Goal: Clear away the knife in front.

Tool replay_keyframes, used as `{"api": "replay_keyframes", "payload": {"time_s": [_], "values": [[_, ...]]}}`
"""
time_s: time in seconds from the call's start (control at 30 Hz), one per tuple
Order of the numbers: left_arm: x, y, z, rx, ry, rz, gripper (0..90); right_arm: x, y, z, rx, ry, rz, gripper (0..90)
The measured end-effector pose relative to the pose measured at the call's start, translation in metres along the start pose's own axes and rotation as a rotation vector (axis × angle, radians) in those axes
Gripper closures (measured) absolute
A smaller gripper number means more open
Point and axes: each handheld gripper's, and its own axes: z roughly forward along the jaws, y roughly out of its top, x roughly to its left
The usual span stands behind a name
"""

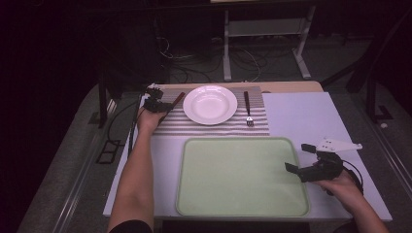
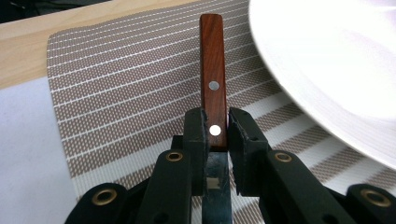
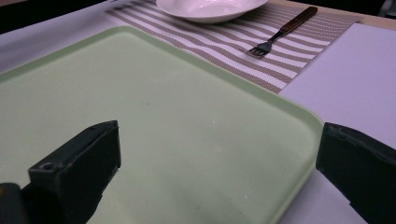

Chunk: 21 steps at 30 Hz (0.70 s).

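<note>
Left gripper [image 2: 217, 128] clamped on wooden-handled knife [image 2: 213, 70] beside white plate [image 1: 210, 104], right gripper [image 1: 302, 159] wide open over green tray [image 1: 243, 177]

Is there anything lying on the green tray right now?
No, the green tray is bare, while the plate, fork and knife sit on the striped mat beyond it.

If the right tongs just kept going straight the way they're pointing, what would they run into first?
Probably nothing close by. The open right tongs point over the bare green tray; past its far rim lies the striped placemat, where the fork looks nearest that line. Height above the tray is unclear.
</note>
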Motion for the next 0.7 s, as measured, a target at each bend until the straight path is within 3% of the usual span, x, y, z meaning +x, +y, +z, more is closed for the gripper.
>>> {"api": "replay_keyframes", "payload": {"time_s": [0.2, 0.47, 0.7], "values": [[-0.008, 0.002, -0.024, -0.015, -0.026, 0.021, 77.5, 0.000, 0.000, 0.000, -0.002, -0.001, -0.003, 0.0], [-0.039, 0.002, -0.065, -0.039, -0.068, 0.096, 77.5, 0.000, 0.000, 0.000, -0.002, -0.002, -0.004, 0.1], [-0.062, -0.003, -0.084, -0.052, -0.098, 0.132, 77.5, 0.001, 0.001, 0.000, -0.005, -0.002, -0.004, 0.0]]}}
